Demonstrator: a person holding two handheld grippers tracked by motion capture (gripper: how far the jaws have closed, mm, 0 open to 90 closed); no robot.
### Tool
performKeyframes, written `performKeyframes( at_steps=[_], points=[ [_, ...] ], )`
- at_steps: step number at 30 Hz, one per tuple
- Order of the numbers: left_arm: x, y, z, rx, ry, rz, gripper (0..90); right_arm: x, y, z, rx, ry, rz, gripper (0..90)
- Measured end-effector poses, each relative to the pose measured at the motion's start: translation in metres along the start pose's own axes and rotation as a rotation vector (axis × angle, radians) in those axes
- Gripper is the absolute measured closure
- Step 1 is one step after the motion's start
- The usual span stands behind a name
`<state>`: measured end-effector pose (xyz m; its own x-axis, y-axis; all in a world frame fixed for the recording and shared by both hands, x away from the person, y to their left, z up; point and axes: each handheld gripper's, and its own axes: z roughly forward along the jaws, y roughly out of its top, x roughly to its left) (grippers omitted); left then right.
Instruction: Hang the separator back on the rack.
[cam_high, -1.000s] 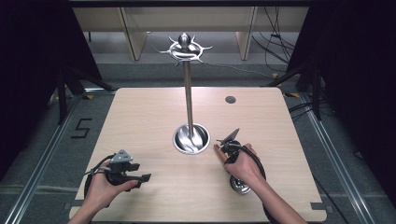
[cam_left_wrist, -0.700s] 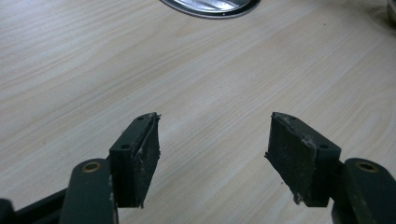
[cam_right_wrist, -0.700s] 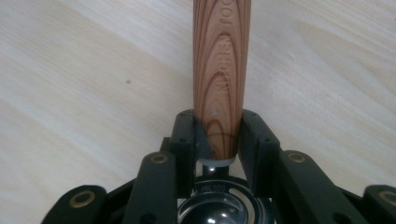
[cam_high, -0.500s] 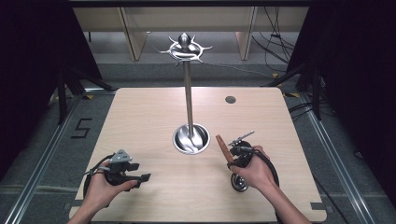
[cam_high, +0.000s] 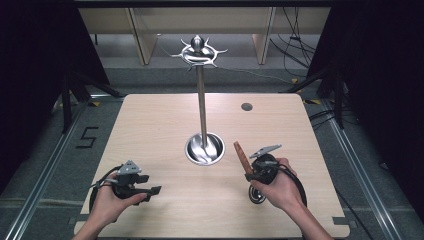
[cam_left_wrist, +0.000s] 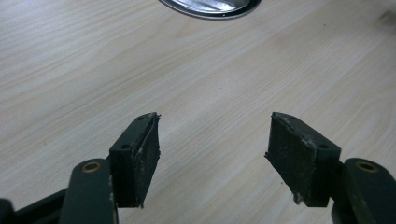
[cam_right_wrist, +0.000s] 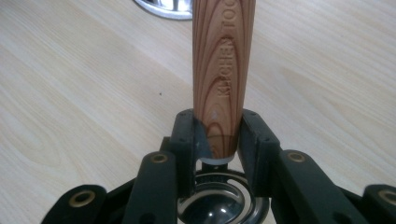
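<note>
A metal utensil stand (cam_high: 201, 97) rises from a round steel base (cam_high: 204, 148) at the table's middle, with hooks around its top (cam_high: 198, 51). My right gripper (cam_high: 251, 172) is at the front right, shut on a kitchen utensil. Its wooden handle (cam_high: 242, 156) (cam_right_wrist: 222, 70) points up and away toward the base. The utensil's round metal head (cam_high: 257, 194) (cam_right_wrist: 217, 207) hangs below the gripper, close to the table. At the front left, low over the wood, my left gripper (cam_high: 152, 190) (cam_left_wrist: 212, 154) is open and holds nothing.
The light wooden table (cam_high: 150, 130) has a small dark round hole (cam_high: 246, 106) at the back right. Dark curtains and stand legs flank both sides. Cables run across the floor behind.
My right gripper has turned and drawn back toward the front, swinging the wooden handle up and away. The left gripper has stayed put.
</note>
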<state>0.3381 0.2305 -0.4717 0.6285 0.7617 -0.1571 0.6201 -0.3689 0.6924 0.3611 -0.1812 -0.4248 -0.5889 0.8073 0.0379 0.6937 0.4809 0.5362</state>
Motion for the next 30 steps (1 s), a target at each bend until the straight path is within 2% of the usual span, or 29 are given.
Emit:
performKeyframes(
  at_steps=[3, 8, 12, 13, 14, 17, 18, 20, 21, 22, 23, 24, 25, 26, 28, 30],
  points=[
    [0.0, 0.0, 0.0, -0.002, 0.002, 0.004, 33.2, -0.004, -0.003, -0.007, -0.027, 0.022, 0.012, 69.7],
    [-0.001, 0.001, 0.0, -0.004, -0.005, 0.006, 33.2, -0.007, -0.005, -0.015, -0.068, 0.023, 0.051, 69.8],
    [0.0, 0.001, 0.001, -0.005, -0.002, 0.001, 33.2, -0.01, -0.004, -0.02, -0.134, 0.033, 0.084, 69.8],
    [-0.001, 0.001, 0.001, -0.009, -0.003, -0.001, 33.2, -0.012, -0.004, -0.018, -0.183, 0.014, 0.047, 69.8],
    [-0.001, 0.001, 0.001, -0.013, -0.003, -0.006, 33.2, -0.013, -0.002, -0.023, -0.177, 0.019, 0.04, 69.8],
    [0.0, 0.0, 0.001, 0.002, 0.0, -0.007, 33.2, -0.015, 0.0, -0.024, -0.232, 0.015, 0.011, 69.7],
    [0.0, 0.0, 0.001, -0.005, -0.002, -0.01, 33.2, -0.013, 0.001, -0.028, -0.221, 0.021, 0.047, 69.7],
    [0.0, 0.0, 0.001, -0.002, -0.004, -0.01, 33.2, -0.015, 0.001, -0.028, -0.24, 0.017, 0.025, 69.8],
    [0.0, 0.0, 0.001, -0.003, -0.003, -0.009, 33.2, -0.013, 0.001, -0.028, -0.25, 0.023, 0.057, 69.7],
    [0.0, 0.0, 0.001, -0.005, -0.004, -0.01, 33.2, -0.014, 0.001, -0.029, -0.239, 0.022, 0.05, 69.8],
    [0.0, 0.0, 0.001, -0.014, -0.006, -0.015, 33.2, -0.017, 0.001, -0.028, -0.256, 0.01, 0.011, 69.7],
    [0.0, 0.0, 0.001, -0.014, -0.006, -0.016, 33.2, -0.015, 0.001, -0.028, -0.241, 0.02, 0.038, 69.7],
    [0.0, 0.0, 0.001, -0.016, -0.006, -0.018, 33.3, -0.016, 0.001, -0.029, -0.242, 0.02, 0.031, 69.8],
    [0.001, 0.0, 0.001, -0.01, -0.005, -0.019, 33.2, -0.017, 0.002, -0.028, -0.265, 0.019, 0.015, 69.8],
    [0.001, 0.0, 0.0, -0.011, -0.001, -0.019, 33.2, -0.015, 0.003, -0.028, -0.276, 0.017, 0.033, 69.7],
    [0.001, 0.0, -0.001, -0.018, 0.001, -0.019, 33.2, -0.016, 0.005, -0.03, -0.279, 0.016, 0.023, 69.7]
  ],
)
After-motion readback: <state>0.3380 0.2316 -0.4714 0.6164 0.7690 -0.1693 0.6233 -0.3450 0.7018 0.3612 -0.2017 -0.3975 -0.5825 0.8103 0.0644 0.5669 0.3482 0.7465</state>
